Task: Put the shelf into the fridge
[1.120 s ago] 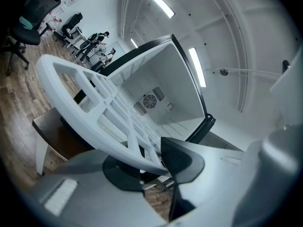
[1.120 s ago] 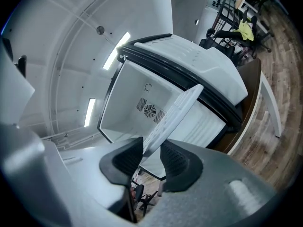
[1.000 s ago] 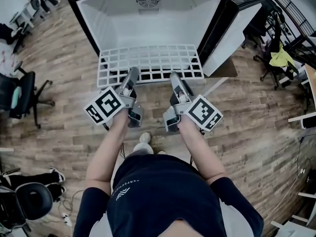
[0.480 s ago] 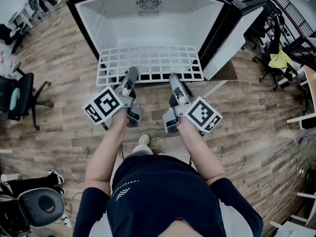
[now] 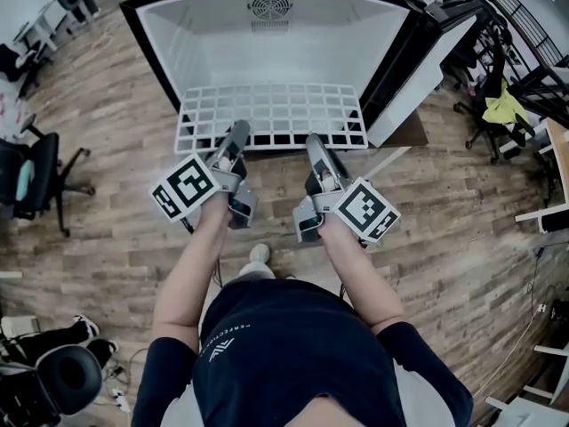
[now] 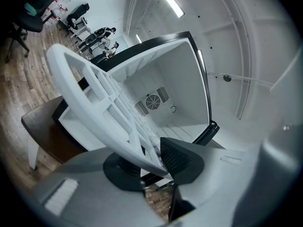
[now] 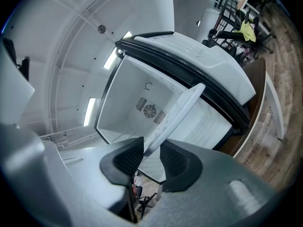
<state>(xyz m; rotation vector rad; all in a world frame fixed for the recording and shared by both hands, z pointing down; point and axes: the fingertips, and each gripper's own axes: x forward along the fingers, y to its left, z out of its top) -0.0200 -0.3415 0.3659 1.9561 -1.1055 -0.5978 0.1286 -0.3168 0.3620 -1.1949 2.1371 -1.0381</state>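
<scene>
A white grid shelf (image 5: 271, 114) hangs level in front of the open fridge (image 5: 151, 43), its far edge at the mouth of the white interior. My left gripper (image 5: 238, 133) is shut on the shelf's near edge left of the middle. My right gripper (image 5: 315, 140) is shut on the same edge right of the middle. In the left gripper view the shelf (image 6: 94, 103) runs out from between the dark pads (image 6: 177, 157) toward the fridge's fan grille (image 6: 152, 101). Seen edge-on in the right gripper view, the shelf (image 7: 177, 112) sits between that gripper's pads (image 7: 173, 161).
The fridge door (image 5: 418, 60) stands open at the right. A brown stand (image 5: 404, 132) shows under the fridge. Office chairs stand at the left (image 5: 36, 167) and lower left (image 5: 53, 381); more chairs and a yellow item (image 5: 505, 105) are at the right. Wooden floor lies all around.
</scene>
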